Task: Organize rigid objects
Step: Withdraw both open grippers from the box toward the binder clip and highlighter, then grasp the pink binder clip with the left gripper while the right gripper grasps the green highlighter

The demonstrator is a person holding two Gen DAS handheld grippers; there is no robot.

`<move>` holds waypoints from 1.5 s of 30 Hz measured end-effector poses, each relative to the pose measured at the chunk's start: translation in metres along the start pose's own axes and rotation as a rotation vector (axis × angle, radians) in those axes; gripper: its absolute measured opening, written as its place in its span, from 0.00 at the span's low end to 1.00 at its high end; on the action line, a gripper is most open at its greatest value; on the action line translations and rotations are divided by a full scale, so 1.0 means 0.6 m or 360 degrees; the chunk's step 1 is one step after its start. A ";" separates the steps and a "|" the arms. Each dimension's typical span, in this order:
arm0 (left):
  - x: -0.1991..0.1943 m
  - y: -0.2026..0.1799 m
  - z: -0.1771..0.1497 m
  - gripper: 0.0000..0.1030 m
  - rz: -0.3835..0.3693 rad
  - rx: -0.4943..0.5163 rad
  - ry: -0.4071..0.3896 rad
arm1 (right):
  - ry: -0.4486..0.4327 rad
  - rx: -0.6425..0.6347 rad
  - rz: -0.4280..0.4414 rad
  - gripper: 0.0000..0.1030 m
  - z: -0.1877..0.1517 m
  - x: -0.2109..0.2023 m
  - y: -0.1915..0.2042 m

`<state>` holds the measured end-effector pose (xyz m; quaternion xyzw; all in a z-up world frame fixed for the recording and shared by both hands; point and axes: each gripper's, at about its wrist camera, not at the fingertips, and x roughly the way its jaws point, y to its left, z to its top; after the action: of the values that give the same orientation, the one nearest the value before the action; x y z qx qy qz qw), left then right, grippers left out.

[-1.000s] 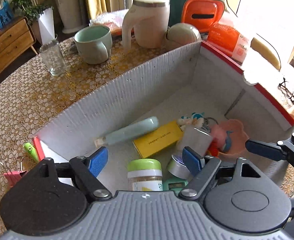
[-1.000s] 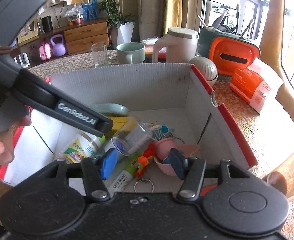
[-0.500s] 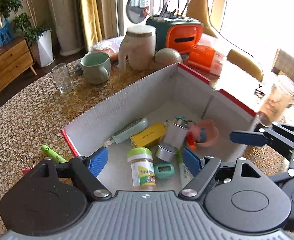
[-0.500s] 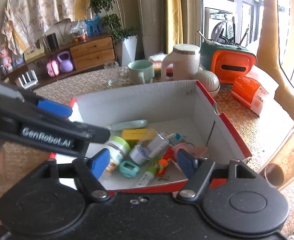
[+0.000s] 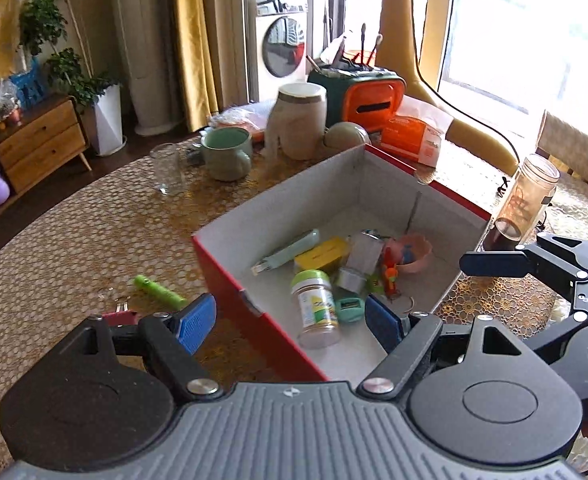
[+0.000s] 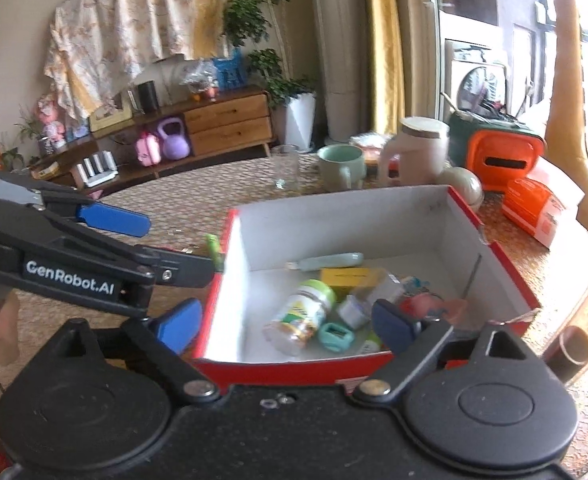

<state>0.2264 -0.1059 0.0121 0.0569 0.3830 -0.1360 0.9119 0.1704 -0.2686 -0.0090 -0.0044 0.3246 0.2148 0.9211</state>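
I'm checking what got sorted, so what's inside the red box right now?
The red box holds a green-lidded jar on its side, a yellow packet, a pale green tube, a pink bowl and a small teal item. Anything beneath that pile is hidden.

Red box (image 5: 254, 312) w/ white inside, green-lid jar (image 5: 316, 308) lying inside

the only words clear enough to read were "genrobot.ai", printed in white on the black arm of the left gripper (image 6: 142, 264).
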 end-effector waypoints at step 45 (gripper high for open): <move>0.098 0.288 -0.161 0.82 0.0372 -0.0463 -0.0137 | 0.0372 -0.0168 0.0119 0.79 0.121 0.322 0.206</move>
<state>0.2501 0.0675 -0.0973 -0.0374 0.3499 0.0253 0.9357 0.2993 -0.0700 -0.0514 -0.0659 0.4179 0.2637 0.8668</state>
